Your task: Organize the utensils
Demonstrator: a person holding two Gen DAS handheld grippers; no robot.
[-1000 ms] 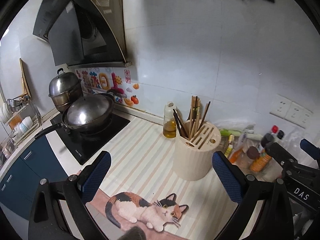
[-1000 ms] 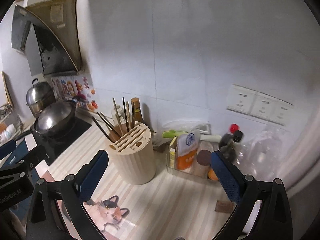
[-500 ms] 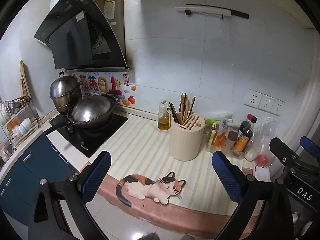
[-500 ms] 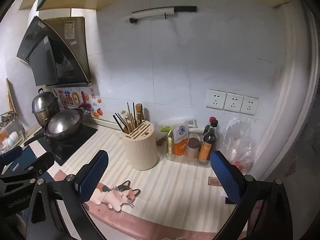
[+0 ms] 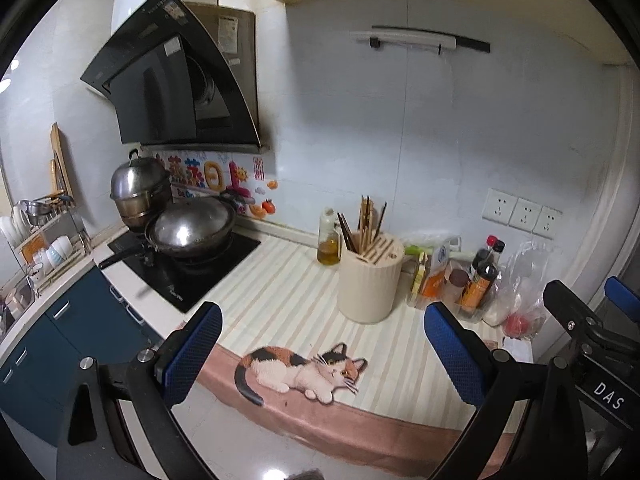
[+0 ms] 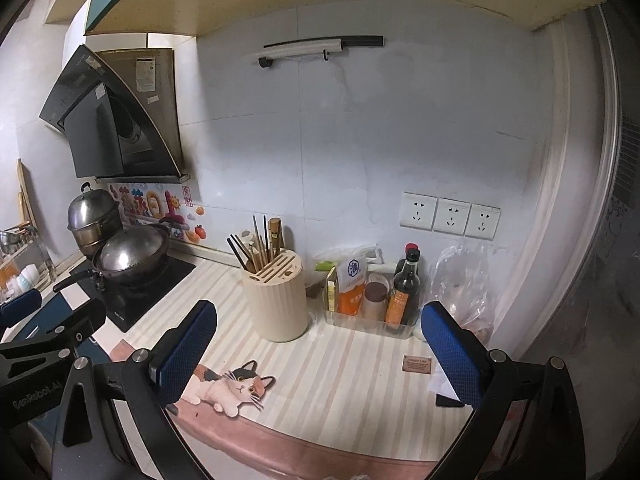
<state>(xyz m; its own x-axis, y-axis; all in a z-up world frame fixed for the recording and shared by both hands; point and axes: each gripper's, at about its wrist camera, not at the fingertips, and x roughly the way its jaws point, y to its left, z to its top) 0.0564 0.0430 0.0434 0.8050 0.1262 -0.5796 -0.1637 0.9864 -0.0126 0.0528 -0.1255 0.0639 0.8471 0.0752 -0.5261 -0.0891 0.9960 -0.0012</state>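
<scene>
Both grippers farther from utensil holder (image 5: 369, 280); dish rack (image 5: 44, 236) clearest in left view.

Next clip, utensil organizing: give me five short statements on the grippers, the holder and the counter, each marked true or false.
1. Both grippers are open and hold nothing. True: the left gripper and the right gripper have their jaws spread wide with only counter between them.
2. The chopsticks lie flat on the counter. False: they stand upright in the holder.
3. An oil bottle stands just beside the holder. True.
4. The wok sits on the cat picture. False: it sits on the black cooktop, away from the cat.
5. The holder lies tipped on its side. False: it stands upright on the striped counter.
</scene>
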